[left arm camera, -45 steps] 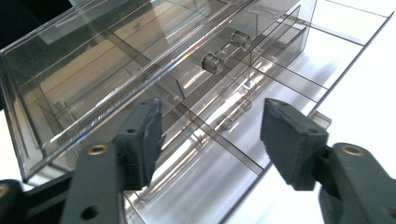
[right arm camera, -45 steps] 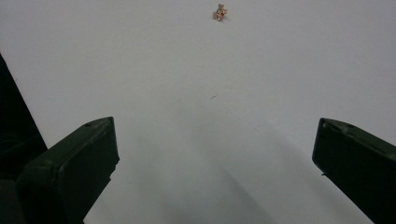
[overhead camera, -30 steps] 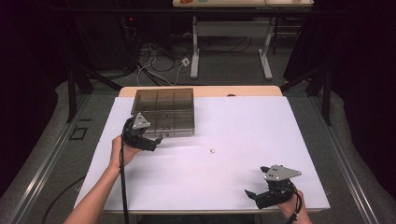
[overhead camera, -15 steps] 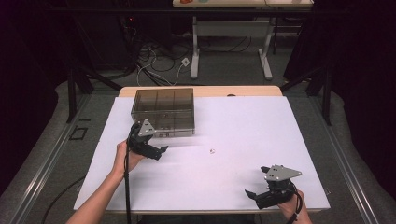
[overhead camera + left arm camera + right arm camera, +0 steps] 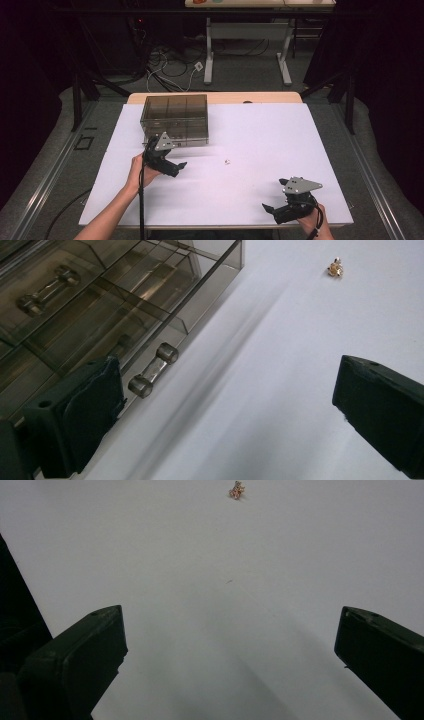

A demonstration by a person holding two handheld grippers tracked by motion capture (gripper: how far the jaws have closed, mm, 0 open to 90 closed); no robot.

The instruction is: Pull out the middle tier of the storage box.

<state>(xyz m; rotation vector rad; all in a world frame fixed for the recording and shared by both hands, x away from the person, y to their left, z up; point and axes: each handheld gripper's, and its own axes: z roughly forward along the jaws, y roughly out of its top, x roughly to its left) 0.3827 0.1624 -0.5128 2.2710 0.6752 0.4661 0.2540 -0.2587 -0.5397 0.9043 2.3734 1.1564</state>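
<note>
Left gripper [image 5: 176,166] sat at roughly 9 o'clock on the white table sheet [image 5: 260,135], just in front of the smoked-plastic compartment box [image 5: 175,116], jaws pointing toward 3 o'clock. In the left gripper view [image 5: 227,405] its jaws stood wide apart with nothing between them; the left jaw lay close beside the box's front wall, contact not determinable.

The box occupied the 11 o'clock part of the sheet. In the left gripper view a clear bar handle with two round end caps [image 5: 152,370] projected from the box front [image 5: 210,295], just beside the left jaw. A second similar handle [image 5: 45,290] was visible farther back, through the tinted walls.

Small gold-coloured metal piece [image 5: 226,161] lay alone on the sheet near the centre, well apart from both grippers, at about 3 o'clock from the left gripper and 11 o'clock from the right one. It appeared at 1 o'clock in the left gripper view [image 5: 335,268] and at 12 o'clock in the right gripper view [image 5: 236,490]. Too small to identify its exact form.

Right gripper [image 5: 272,210] was held at 5 o'clock near the sheet's front edge, jaws pointing toward 10 o'clock. Right gripper view [image 5: 230,655]: jaws spread wide, empty, bare sheet between them.
</note>
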